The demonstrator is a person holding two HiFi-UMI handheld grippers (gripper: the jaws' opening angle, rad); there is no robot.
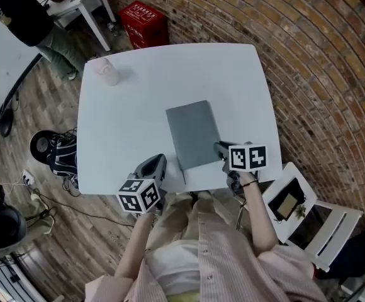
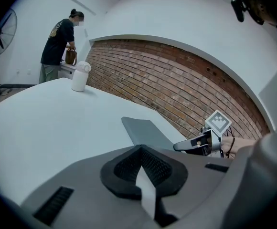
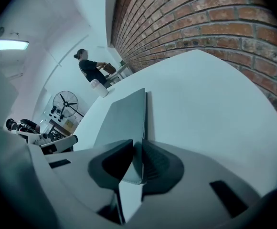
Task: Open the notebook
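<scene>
A grey closed notebook lies flat on the white table, near the front edge. My right gripper is at the notebook's near right corner. In the right gripper view the jaws of my right gripper are shut on the notebook's edge, and the corner shows between the pads. I cannot tell whether they hold the cover alone. My left gripper hovers left of the notebook by the table's front edge, shut with nothing in it. The left gripper view shows the left gripper, the notebook and the right gripper.
A white lidded cup stands at the table's far left corner. A brick wall runs along the right side. A white chair sits at my right, a red crate behind the table, and a person far left.
</scene>
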